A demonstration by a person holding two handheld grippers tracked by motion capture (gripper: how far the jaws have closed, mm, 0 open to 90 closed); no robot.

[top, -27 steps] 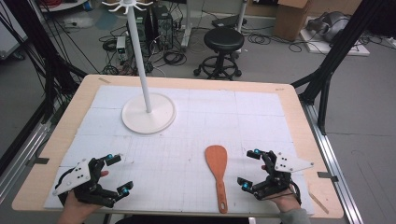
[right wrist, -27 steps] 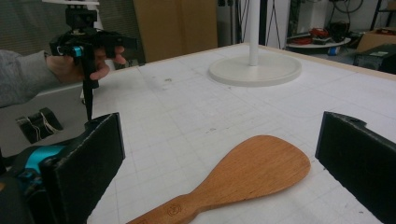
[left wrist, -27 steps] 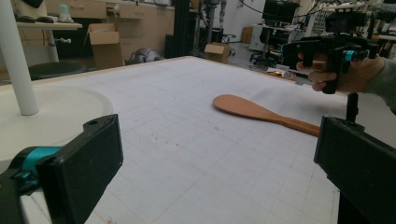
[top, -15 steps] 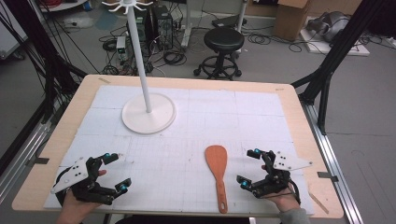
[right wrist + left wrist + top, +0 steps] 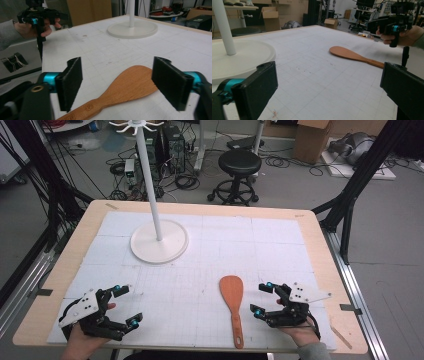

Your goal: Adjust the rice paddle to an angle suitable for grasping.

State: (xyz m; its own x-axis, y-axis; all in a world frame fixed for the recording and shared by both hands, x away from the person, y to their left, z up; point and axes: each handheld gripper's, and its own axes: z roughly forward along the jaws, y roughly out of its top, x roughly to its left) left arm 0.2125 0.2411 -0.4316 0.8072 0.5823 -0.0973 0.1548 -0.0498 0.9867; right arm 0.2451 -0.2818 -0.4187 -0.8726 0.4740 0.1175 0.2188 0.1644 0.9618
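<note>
In the high view little has shifted over the last second: the wooden spatula (image 5: 232, 302) lies where it lay, flat on the white mat near the front edge, blade away from the person and handle toward them. The right gripper (image 5: 263, 298) sits just beside it on the right, jaws spread and pointing across toward it; the left gripper (image 5: 126, 305) has edged slightly along the front left, jaws also apart and empty. So the pick-up has, I judge, not begun — both tools are poised.

In the left gripper view the jaws stand wide with nothing between them; the spatula (image 5: 355, 55) lies well ahead, the coat stand's base (image 5: 242, 58) to one side.

In the right gripper view the pads (image 5: 71, 81) flank the spatula's (image 5: 122, 88) blade from above without touching — a low, nearly level reach.
</note>
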